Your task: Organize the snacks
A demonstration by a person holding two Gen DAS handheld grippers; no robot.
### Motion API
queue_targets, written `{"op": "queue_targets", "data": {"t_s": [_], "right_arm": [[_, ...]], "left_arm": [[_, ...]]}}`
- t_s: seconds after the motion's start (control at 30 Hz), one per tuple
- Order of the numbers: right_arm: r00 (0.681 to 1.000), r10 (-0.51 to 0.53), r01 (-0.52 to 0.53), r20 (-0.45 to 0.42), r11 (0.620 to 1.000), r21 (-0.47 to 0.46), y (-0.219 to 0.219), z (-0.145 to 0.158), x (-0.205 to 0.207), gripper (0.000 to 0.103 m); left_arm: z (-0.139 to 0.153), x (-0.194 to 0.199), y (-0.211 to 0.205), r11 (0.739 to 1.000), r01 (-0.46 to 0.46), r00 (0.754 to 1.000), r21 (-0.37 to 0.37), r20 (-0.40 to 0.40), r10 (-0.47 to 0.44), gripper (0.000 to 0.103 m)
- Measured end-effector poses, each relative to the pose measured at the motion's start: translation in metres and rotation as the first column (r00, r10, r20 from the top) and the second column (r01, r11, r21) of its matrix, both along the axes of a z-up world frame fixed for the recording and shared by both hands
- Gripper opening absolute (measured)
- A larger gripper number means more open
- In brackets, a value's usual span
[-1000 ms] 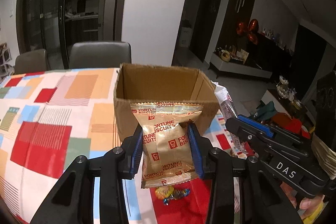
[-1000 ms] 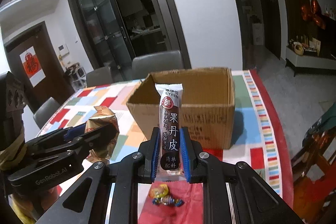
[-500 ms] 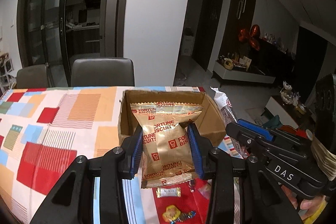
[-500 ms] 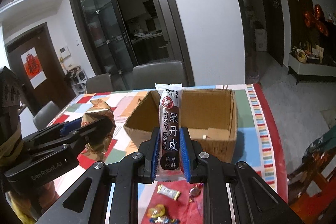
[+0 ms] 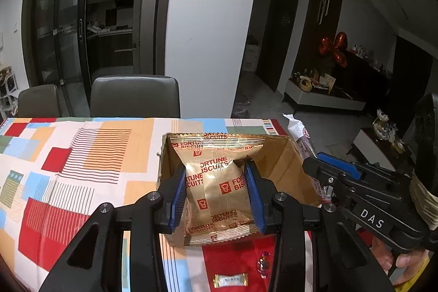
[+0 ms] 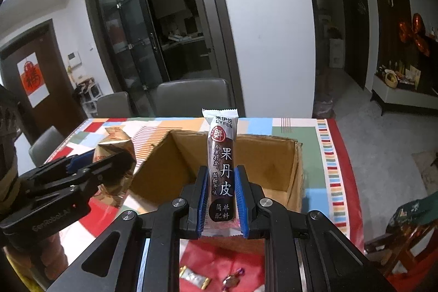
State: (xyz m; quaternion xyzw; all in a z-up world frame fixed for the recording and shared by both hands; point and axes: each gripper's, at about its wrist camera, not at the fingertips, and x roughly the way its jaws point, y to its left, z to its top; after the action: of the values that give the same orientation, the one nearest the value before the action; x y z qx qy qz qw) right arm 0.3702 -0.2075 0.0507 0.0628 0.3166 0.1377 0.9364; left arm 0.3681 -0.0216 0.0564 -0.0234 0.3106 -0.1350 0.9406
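Left tongs: the black two-finger left tongs with blue pads [image 5: 216, 193] are clenched on a gold foil packet printed "FORTUNE BISCUITS" in red [image 5: 216, 182]; the blue pads press its two sides and the packet stands upright between them.
Gold packet, place: held in the air in front of the open brown cardboard box [image 5: 282, 171], its top edge overlapping the box's far rim in the left wrist view; in the right wrist view it sits just left of the box [image 6: 115, 152].
Desk: the desk is covered by a cloth of red, orange, blue and white blocks [image 5: 82, 155], and the box stands on it near the right edge.
Cardboard box: top open, inner walls bare brown [image 6: 262, 163].
Right tongs: the matching black right tongs with blue pads [image 6: 221, 199] are clenched on a long, narrow dark snack stick with a white top and Chinese lettering [image 6: 223, 168], held upright.
Snack stick, place: in the air before the box's near wall, its top rising above the far rim in the right wrist view.
Loose sweets: a small gold-and-white wrapped sweet [image 5: 230, 279] and a purple foil-wrapped sweet [image 5: 263, 263] lie on the red patch of cloth in front of the box, near each other but apart.
Behind the desk: two grey padded chairs [image 5: 135, 96].
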Motion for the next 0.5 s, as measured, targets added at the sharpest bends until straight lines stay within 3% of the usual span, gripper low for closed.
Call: {"op": "queue_targets", "data": {"t_s": [0.27, 0.33, 0.37, 0.5], "right_arm": [[0.999, 0.006, -0.006, -0.041, 1.0, -0.022, -0.001, -0.009, 0.025, 0.021], [0.999, 0.0, -0.001, -0.051, 1.0, -0.03, -0.001, -0.012, 0.029, 0.033], [0.999, -0.012, 0.01, -0.051, 0.999, -0.031, -0.003, -0.013, 0.029, 0.048], [0.999, -0.047, 0.045, -0.026, 0.998, -0.043, -0.009, -0.015, 0.017, 0.051]], "left_arm": [[-0.015, 0.031, -0.01, 1.0, 0.017, 0.999, 0.011, -0.051, -0.017, 0.044], [-0.018, 0.032, -0.011, 1.0, 0.007, 0.998, 0.028, -0.06, -0.005, 0.061], [-0.019, 0.03, -0.011, 0.999, 0.0, 0.998, 0.041, -0.056, 0.002, 0.062], [-0.021, 0.016, -0.013, 0.997, -0.006, 0.999, 0.072, -0.044, 0.009, 0.063]]}}
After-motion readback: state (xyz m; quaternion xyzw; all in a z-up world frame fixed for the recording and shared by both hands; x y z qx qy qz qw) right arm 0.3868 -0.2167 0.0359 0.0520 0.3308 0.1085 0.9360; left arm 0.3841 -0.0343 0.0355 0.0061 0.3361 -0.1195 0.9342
